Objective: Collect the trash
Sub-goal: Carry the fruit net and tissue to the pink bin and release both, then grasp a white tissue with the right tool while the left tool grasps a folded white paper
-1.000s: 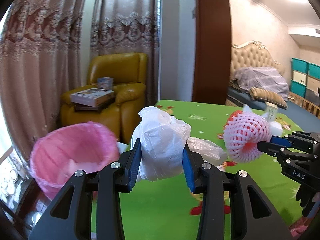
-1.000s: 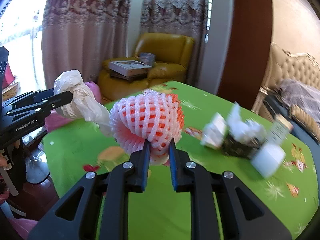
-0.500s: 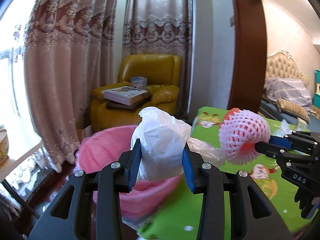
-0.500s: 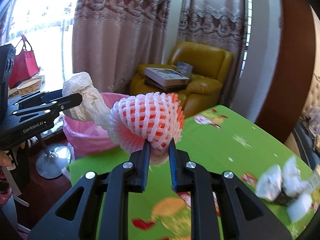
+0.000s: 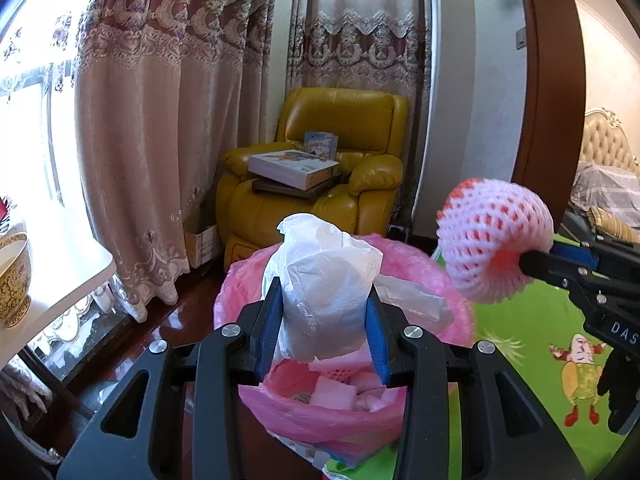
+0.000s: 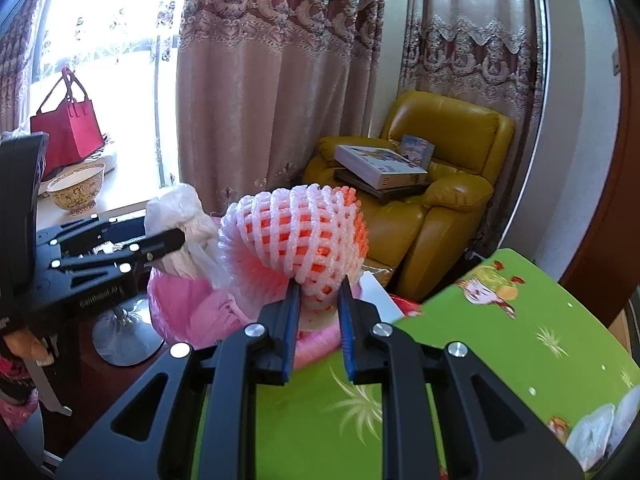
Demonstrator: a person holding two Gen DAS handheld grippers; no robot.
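Note:
My left gripper (image 5: 322,312) is shut on a crumpled white plastic bag (image 5: 324,280), held right above a bin lined with a pink bag (image 5: 348,420) that has foam scraps inside. My right gripper (image 6: 319,300) is shut on a pink-and-orange foam fruit net (image 6: 296,240), pinching its lower edge. In the left wrist view the foam net (image 5: 494,238) hangs at the right, over the bin's far rim. In the right wrist view the white bag (image 6: 180,220) and the left gripper (image 6: 172,240) sit to the left, above the pink bin (image 6: 192,308).
A green patterned tablecloth (image 6: 500,360) covers the table beside the bin. A yellow armchair (image 5: 320,184) with boxes stands behind, in front of long curtains (image 5: 160,120). A white side table with a patterned bowl (image 5: 12,276) is at the left. More trash (image 6: 600,432) lies on the table.
Both grippers have swung left from over the green table to the pink bin. The bin now lies directly under the white bag. Both grips stay unchanged.

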